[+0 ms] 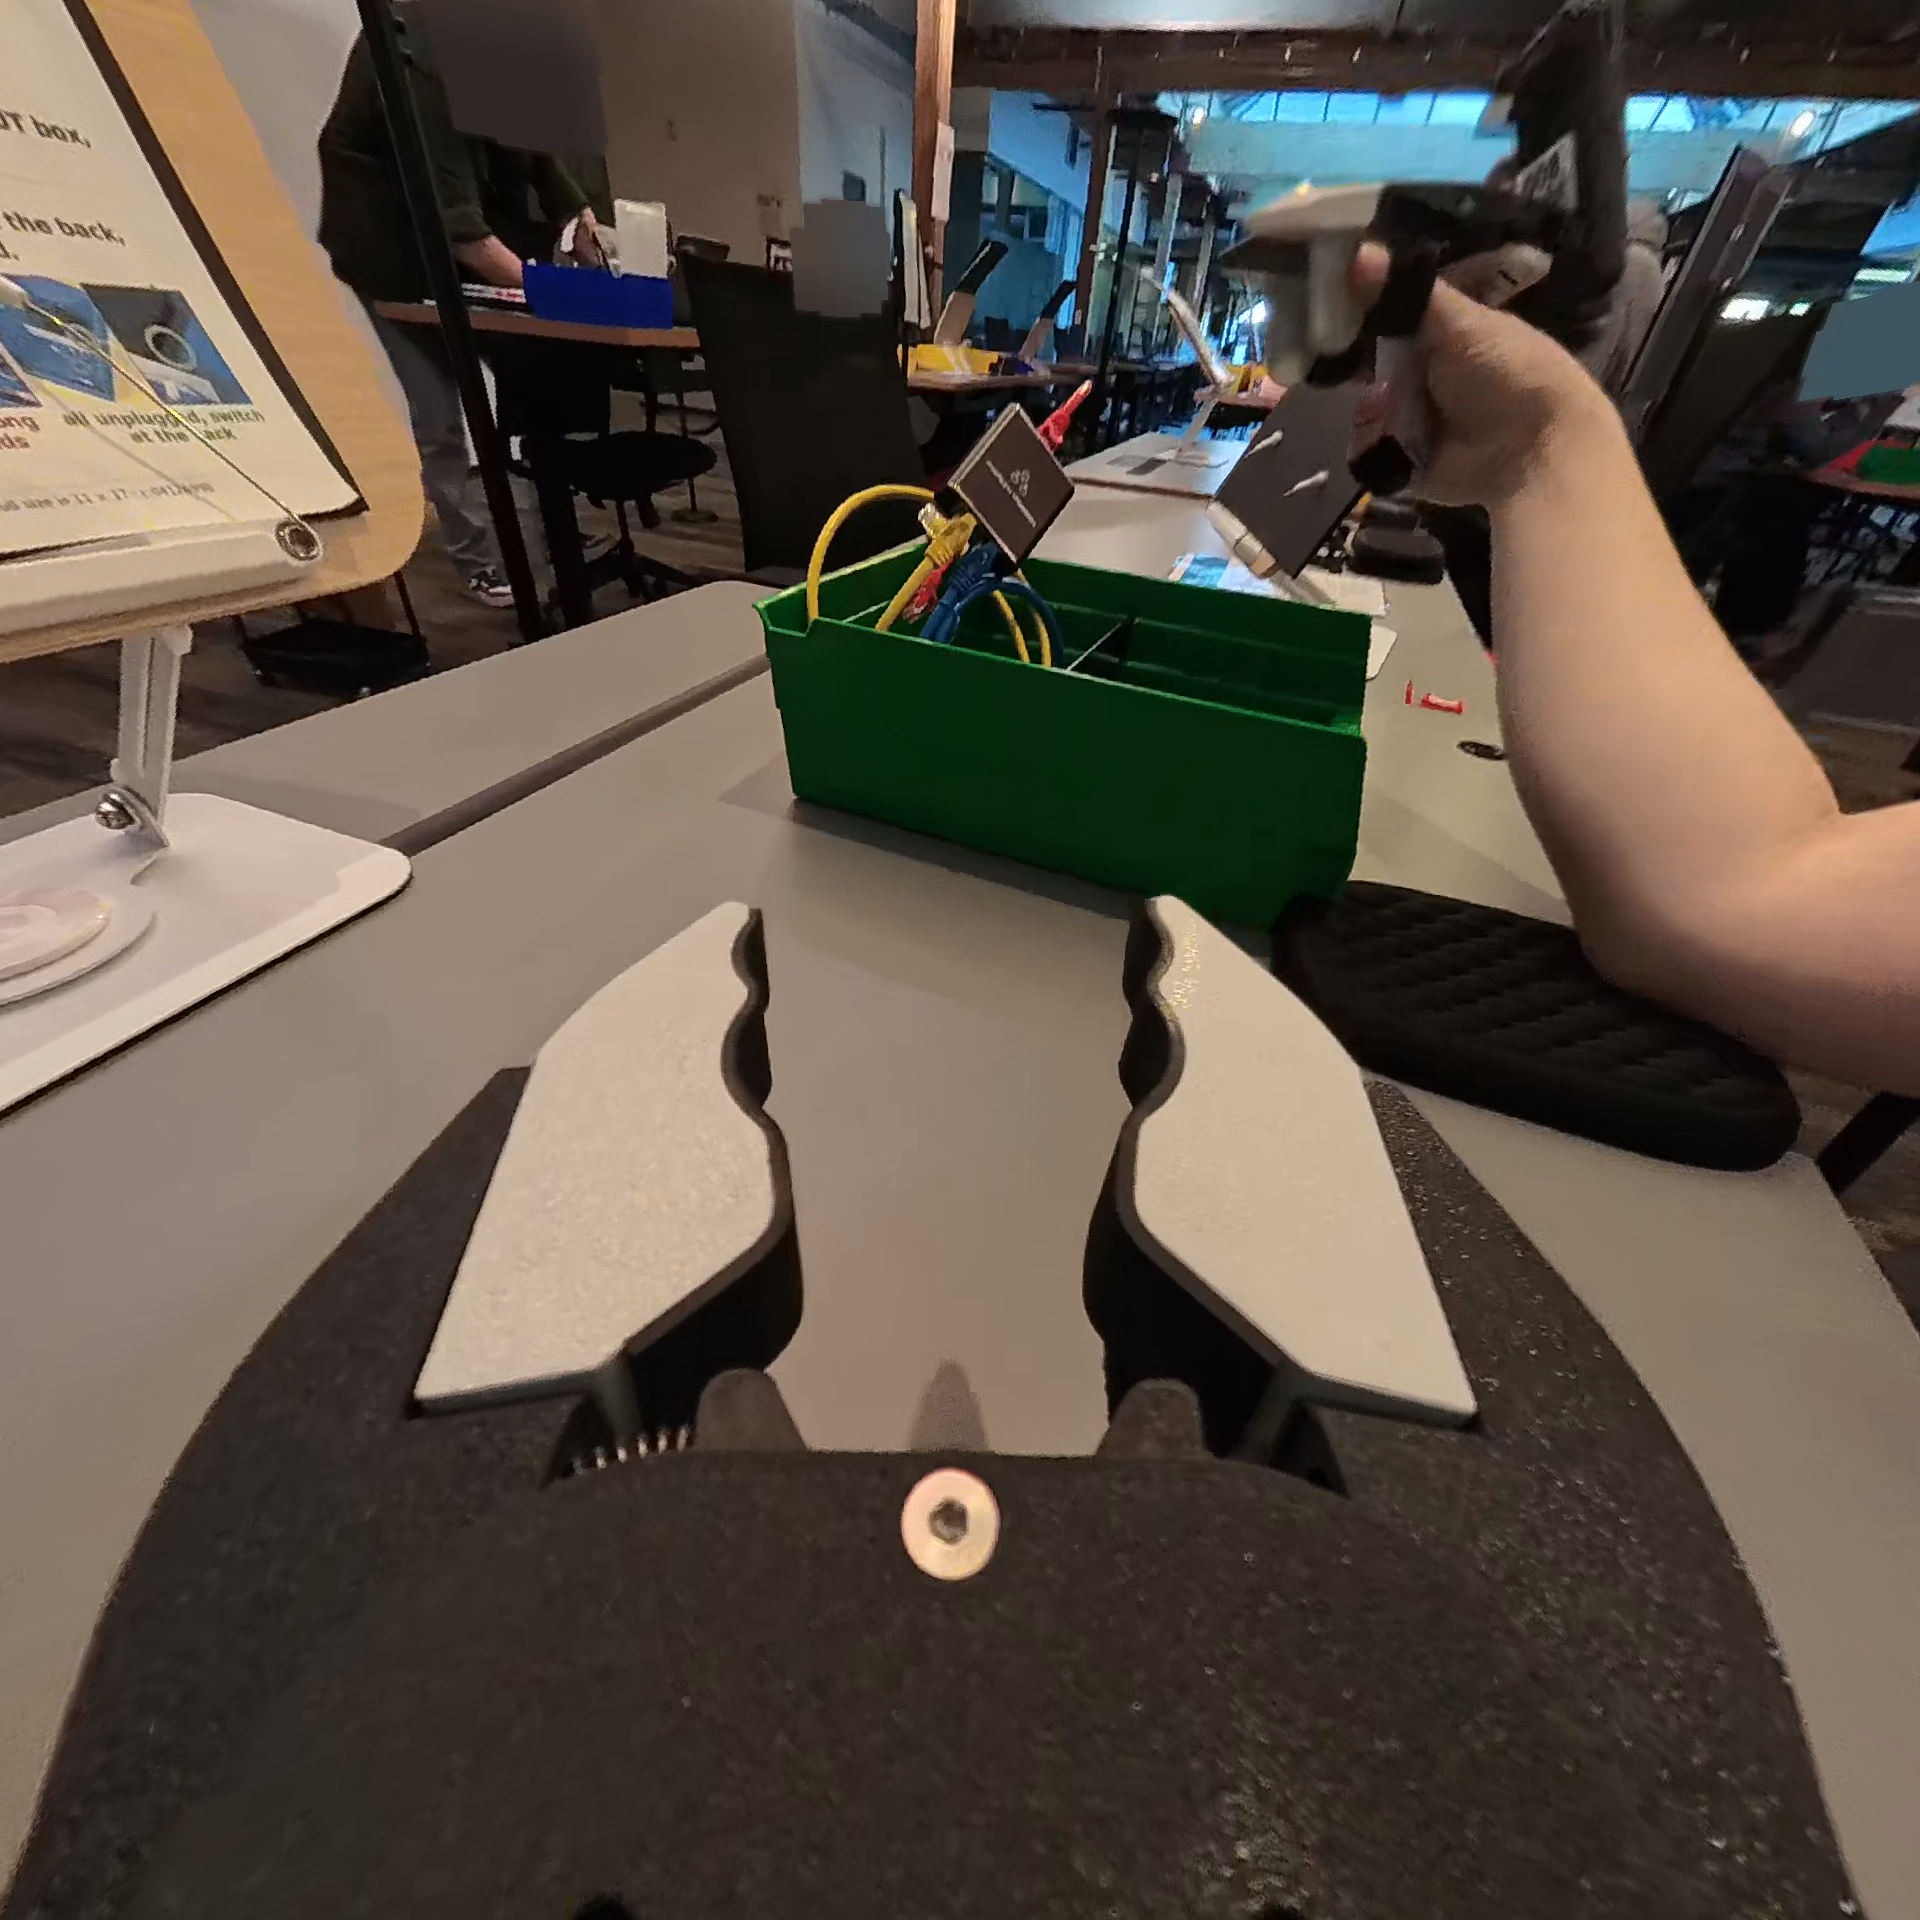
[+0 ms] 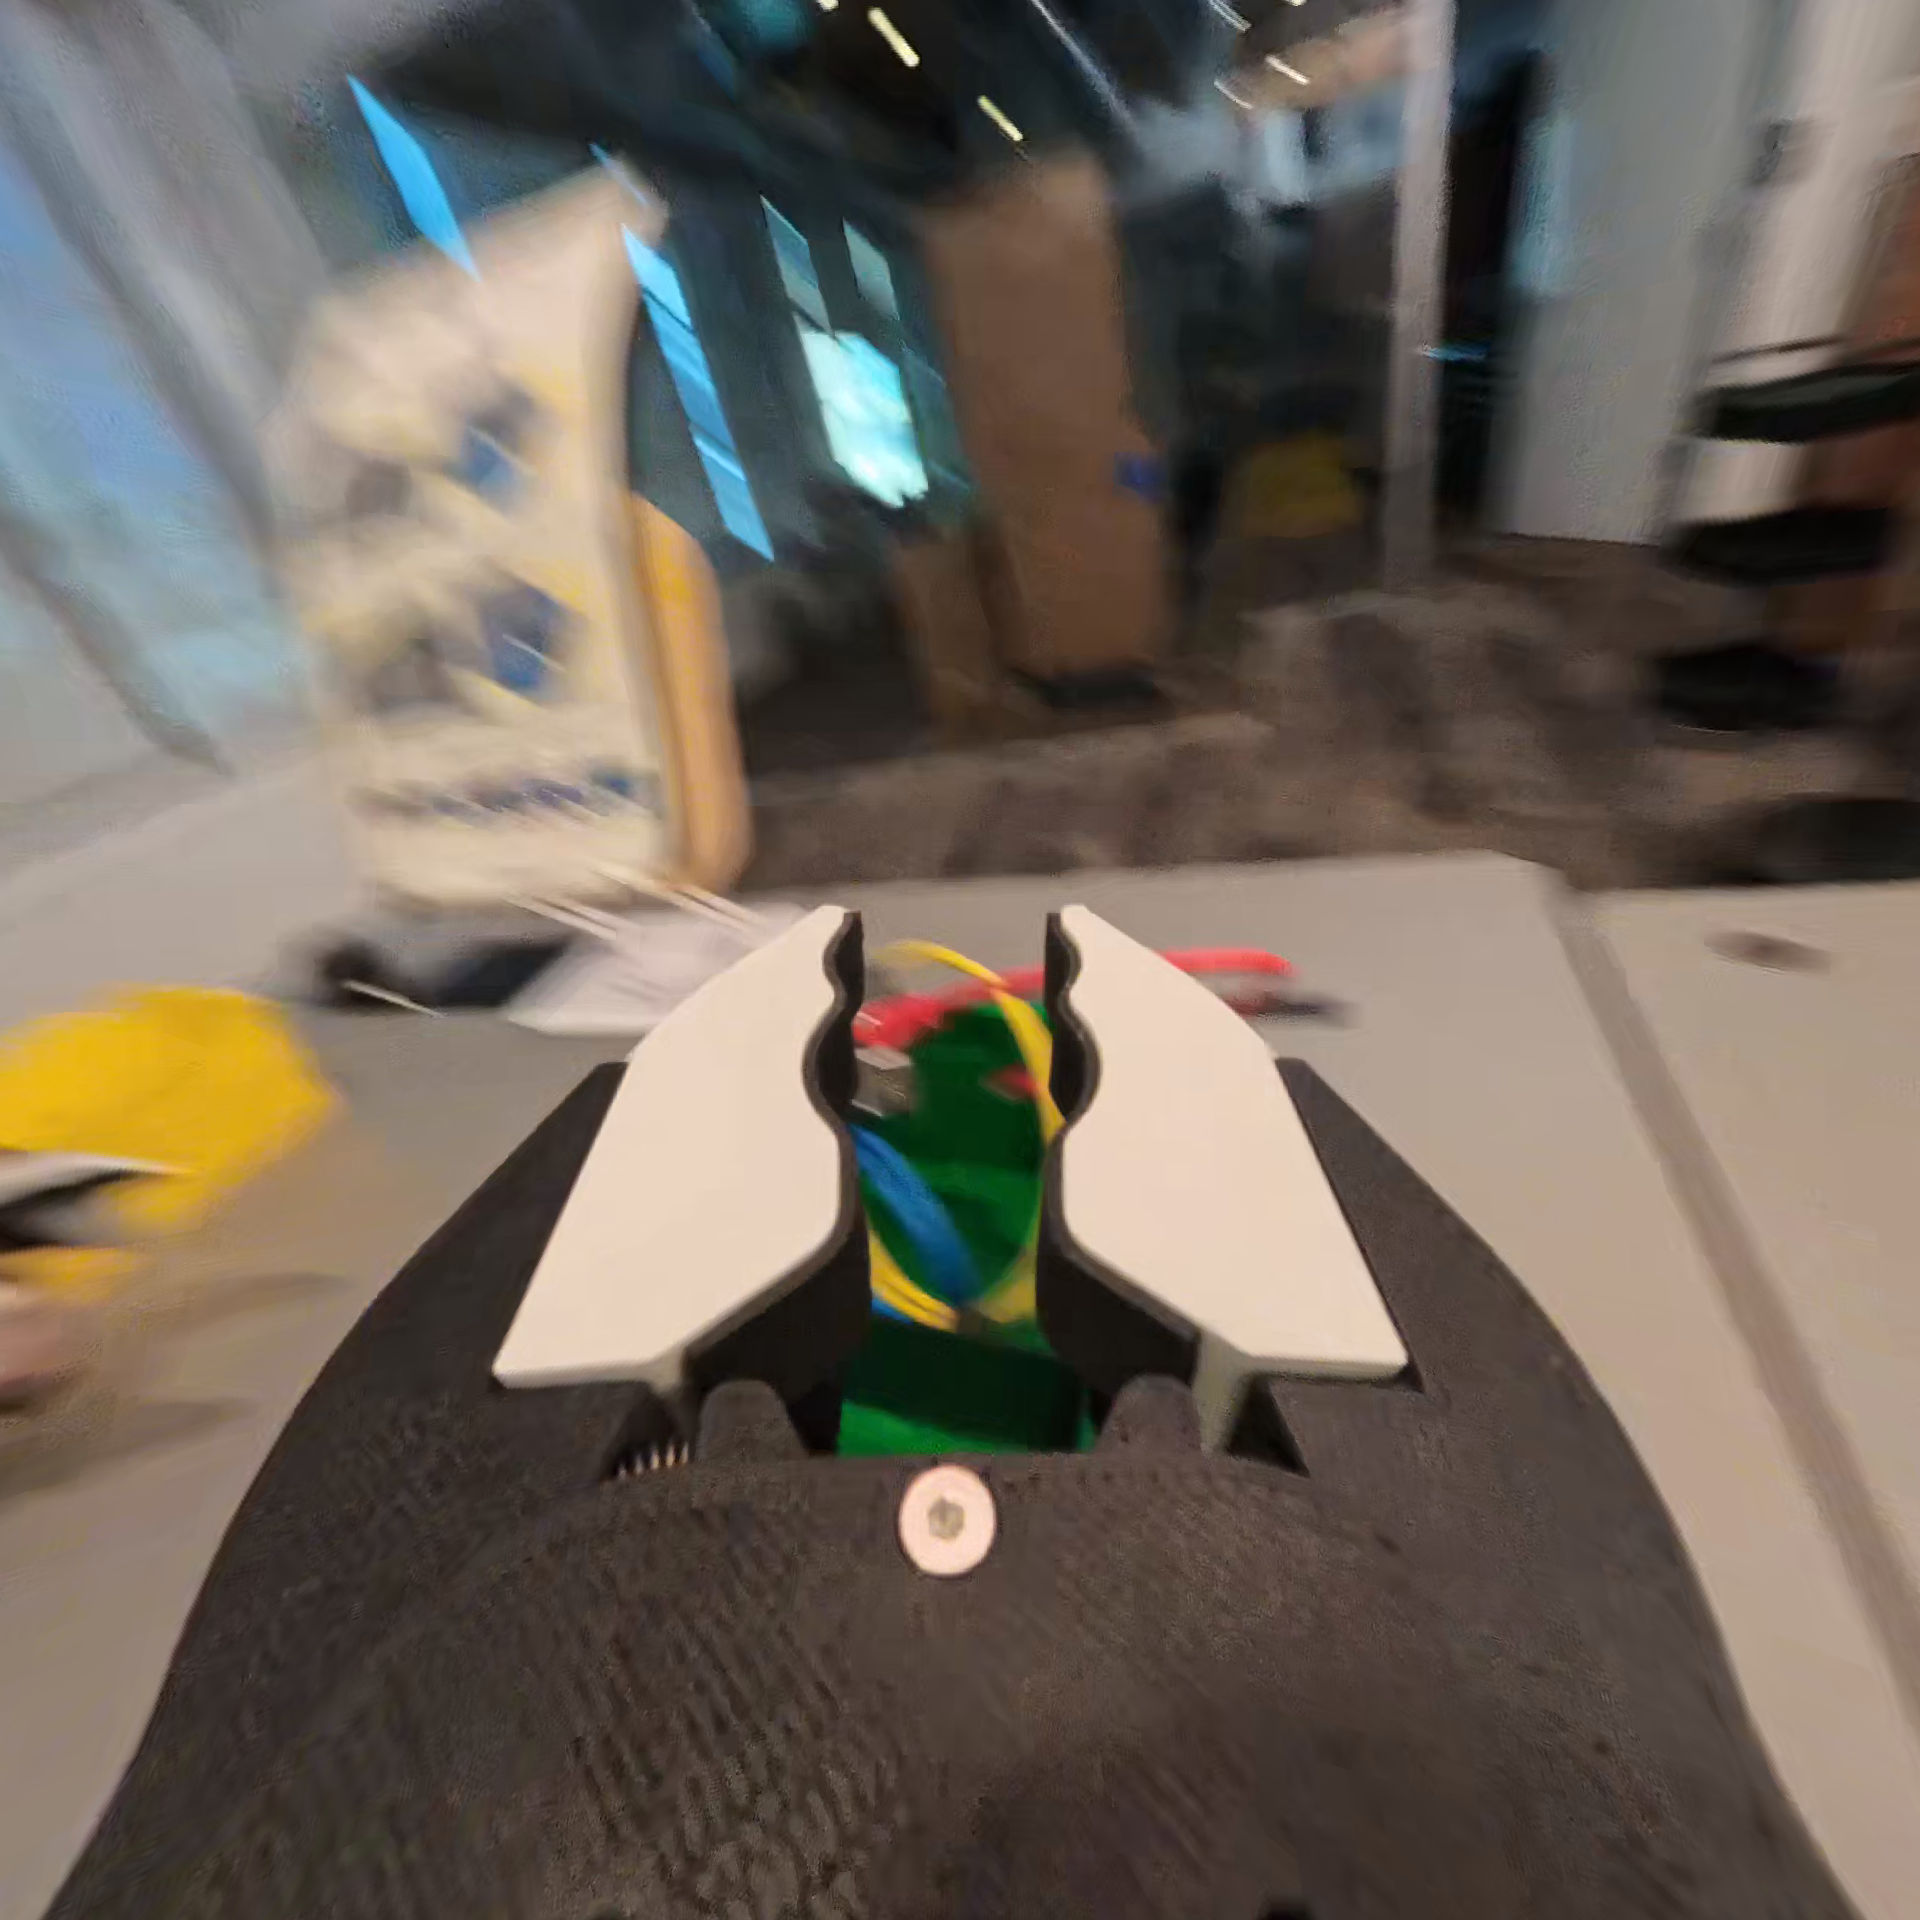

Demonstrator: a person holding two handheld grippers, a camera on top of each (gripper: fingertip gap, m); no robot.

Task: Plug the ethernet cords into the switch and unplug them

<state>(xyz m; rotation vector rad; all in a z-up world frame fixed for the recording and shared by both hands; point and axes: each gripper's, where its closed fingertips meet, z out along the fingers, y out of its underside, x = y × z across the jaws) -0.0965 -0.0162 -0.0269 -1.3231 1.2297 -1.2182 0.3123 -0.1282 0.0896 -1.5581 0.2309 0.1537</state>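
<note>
A green bin (image 1: pixel 1070 769) stands on the grey table (image 1: pixel 520 987). A small black switch (image 1: pixel 1013 494) leans tilted over its far left corner, with yellow (image 1: pixel 831 530) and blue cords (image 1: pixel 961 597) at its lower end. My left gripper (image 1: pixel 951 914) is open and empty, low over the table just in front of the bin. My right gripper (image 1: pixel 1299 301), blurred and held in a hand, hovers above the bin's right side. In the blurred right wrist view, my right gripper (image 2: pixel 953 920) has its fingers apart, looking down on the bin (image 2: pixel 966 1164), a yellow cord (image 2: pixel 1023 1029), a blue cord (image 2: pixel 914 1205) and a red cord (image 2: pixel 1226 961). Nothing is pressed between the pads.
An instruction sheet (image 1: pixel 156 343) on a white stand (image 1: pixel 208 894) is at the left. A black padded rest (image 1: pixel 1507 1029) lies right of the bin under the person's forearm (image 1: pixel 1662 748). Small red pieces (image 1: pixel 1439 701) lie beyond. A blurred yellow object (image 2: pixel 156 1091) is at the left. The small black switch (image 1: pixel 1013 494) sits 15 cm or so from the ends of my right fingers.
</note>
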